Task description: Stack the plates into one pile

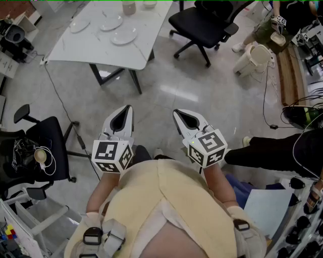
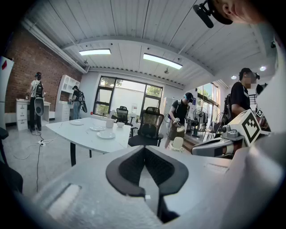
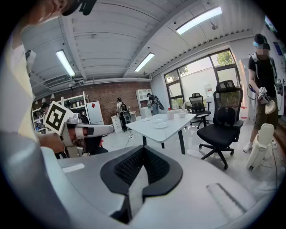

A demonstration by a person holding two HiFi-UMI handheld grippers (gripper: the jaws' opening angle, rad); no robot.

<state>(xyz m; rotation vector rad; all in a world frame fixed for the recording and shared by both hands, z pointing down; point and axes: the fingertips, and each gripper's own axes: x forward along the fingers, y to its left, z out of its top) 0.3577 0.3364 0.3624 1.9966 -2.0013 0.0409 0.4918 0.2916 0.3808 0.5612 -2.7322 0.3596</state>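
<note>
A person stands on a grey floor, seen from above, holding a two-jaw tool in each hand. The left tool (image 1: 125, 112) and the right tool (image 1: 181, 117) are side by side, near the person's body and pointing slightly downward. On both tools the jaws are pressed fully together with nothing between them.

Far ahead and to the left stands a white counter (image 1: 86, 48), well apart from both tools. Three white plates lie on it, separately and not yet stacked. They are the left plate (image 1: 79, 25), the middle plate (image 1: 111, 22) and the right plate (image 1: 124, 36), which is the nearest to the person. One cup (image 1: 129, 7) and one small bowl (image 1: 149, 4) stand at the counter's far edge, beyond the plates. A black office chair (image 1: 202, 22) is parked just right of the counter.

The plates look like glazed ceramic or a similar hard ware. They are probably stiff, fairly light, smooth enough to slip, and likely to chip or crack if dropped. The best hold is judged to be at the rim, with one jaw above and one below where the edge curves up off the counter. A plate held that way should stay level and be lowered gently onto the next one.

Count: two tools, three plates, one cup, one bowl, one counter.
</note>
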